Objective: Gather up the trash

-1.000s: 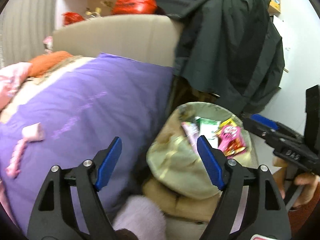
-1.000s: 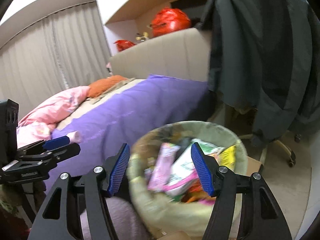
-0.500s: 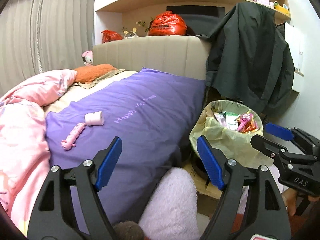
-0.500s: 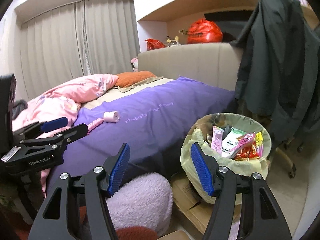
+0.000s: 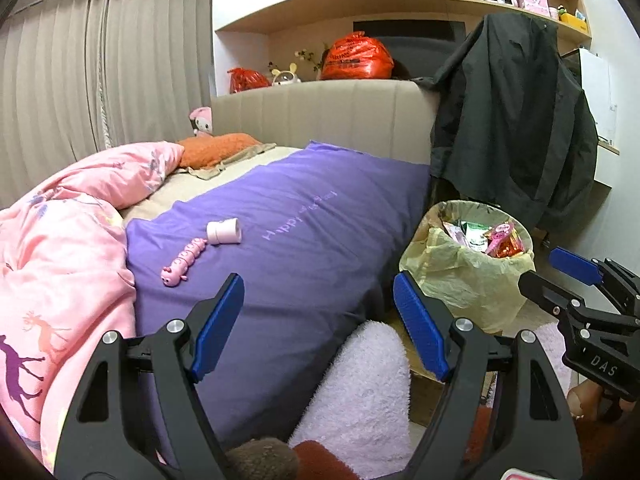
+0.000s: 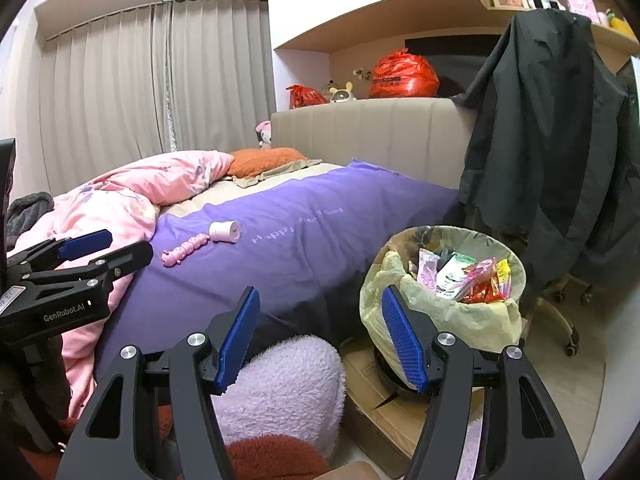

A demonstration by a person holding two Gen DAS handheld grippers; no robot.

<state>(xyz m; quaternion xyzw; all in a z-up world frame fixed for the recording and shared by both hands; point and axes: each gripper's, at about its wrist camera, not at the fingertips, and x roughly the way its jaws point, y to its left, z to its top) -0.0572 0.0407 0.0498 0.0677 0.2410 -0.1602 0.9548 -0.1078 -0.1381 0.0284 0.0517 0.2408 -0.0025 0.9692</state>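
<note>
Both grippers hang over the near edge of the bed [image 5: 320,216] with nothing in them: the left gripper [image 5: 318,322] has its blue fingers [image 5: 218,322] spread wide, and the right gripper [image 6: 320,336] is spread just as wide, its pads gripping nothing. The bin [image 6: 444,288] stands on the floor just beside the bed's corner, lined with a pale yellow bag [image 6: 456,320] whose rim is folded over the edge. It is heaped near the top with wrappers [image 6: 464,276], pink, white, red and yellow packets that stick up above the rim, so much of the collecting looks done already. On the purple cover [image 5: 304,236] two small things are left, well apart from the bin: a pale pink roll [image 5: 224,232] lying on its side and, touching or just beside it, a pink caterpillar toy [image 5: 183,258]. Whether either counts as trash is a judgement; the roll could be an empty tape or paper core, while the toy looks like something to keep. No other loose litter shows on the bed or on the bit of floor in view, though the fluffy lilac cushion [image 6: 280,392] and the pink quilt [image 5: 60,240] hide a good deal. What is left, as far as can be told, is the roll, and perhaps lifting or tying the full bag, which sits nearer the right gripper.
</note>
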